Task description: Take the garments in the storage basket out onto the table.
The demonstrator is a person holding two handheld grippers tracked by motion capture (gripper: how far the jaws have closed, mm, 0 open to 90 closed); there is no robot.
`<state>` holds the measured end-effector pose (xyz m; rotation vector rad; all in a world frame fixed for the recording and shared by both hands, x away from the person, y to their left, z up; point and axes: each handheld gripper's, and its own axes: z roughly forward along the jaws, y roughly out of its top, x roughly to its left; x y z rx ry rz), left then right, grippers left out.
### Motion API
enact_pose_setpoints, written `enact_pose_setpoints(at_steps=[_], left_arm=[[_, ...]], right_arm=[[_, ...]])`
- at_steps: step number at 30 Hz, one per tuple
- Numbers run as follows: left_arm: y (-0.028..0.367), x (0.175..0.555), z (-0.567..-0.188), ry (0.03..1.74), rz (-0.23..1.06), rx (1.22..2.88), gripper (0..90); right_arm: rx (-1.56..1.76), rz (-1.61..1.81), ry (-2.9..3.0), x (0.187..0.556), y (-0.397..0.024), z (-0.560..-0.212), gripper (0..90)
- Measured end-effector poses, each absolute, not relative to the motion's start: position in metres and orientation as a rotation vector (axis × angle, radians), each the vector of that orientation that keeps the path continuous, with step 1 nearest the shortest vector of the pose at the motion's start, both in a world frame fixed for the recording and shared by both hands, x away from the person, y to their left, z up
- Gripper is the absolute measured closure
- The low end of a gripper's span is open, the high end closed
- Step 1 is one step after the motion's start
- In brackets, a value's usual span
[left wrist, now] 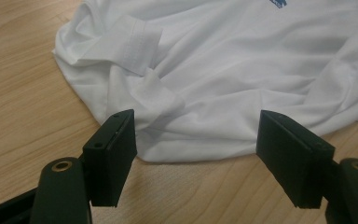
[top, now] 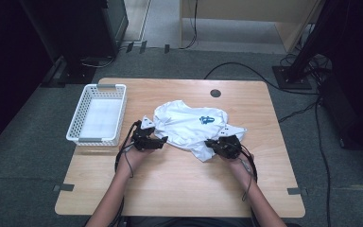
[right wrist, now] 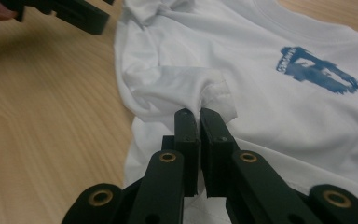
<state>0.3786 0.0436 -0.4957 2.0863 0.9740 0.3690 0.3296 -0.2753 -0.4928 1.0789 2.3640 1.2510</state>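
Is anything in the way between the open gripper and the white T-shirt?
Nothing visible is. The left gripper has open jaws at the edge of the white T-shirt, with bare wooden table beneath. The right gripper is already shut on a fold of it.

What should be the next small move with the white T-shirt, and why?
Probably close the left gripper on the T-shirt edge in front of it. Its jaws stand open, with the hem lying just between and beyond them, while the right gripper is already shut on a fold of cloth. With both ends held, the shirt could be lifted or spread.
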Motion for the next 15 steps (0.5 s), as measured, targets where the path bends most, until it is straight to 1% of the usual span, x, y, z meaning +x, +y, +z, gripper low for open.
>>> enact_pose_setpoints(at_steps=[6,11,12,13,14,15], left_arm=[[0.045,0.378,-0.494,0.974,0.372,2.081,29.4],[0.044,0.378,-0.493,0.968,0.377,2.084,29.4],[0.044,0.378,-0.494,0.971,0.375,2.082,29.4],[0.045,0.378,-0.494,0.973,0.374,2.082,29.4],[0.045,0.378,-0.494,0.971,0.374,2.087,29.5],[0.045,0.378,-0.495,0.972,0.374,2.087,29.5]], right_arm=[[0.999,1.292,2.405,0.317,-0.261,-0.482,87.7],[0.948,1.299,2.448,0.311,-0.247,-0.481,82.1],[0.943,1.301,2.455,0.311,-0.245,-0.481,82.2],[0.940,1.301,2.463,0.310,-0.244,-0.481,83.3],[0.935,1.293,2.475,0.309,-0.242,-0.482,87.4],[0.925,1.286,2.486,0.308,-0.240,-0.484,89.0]])
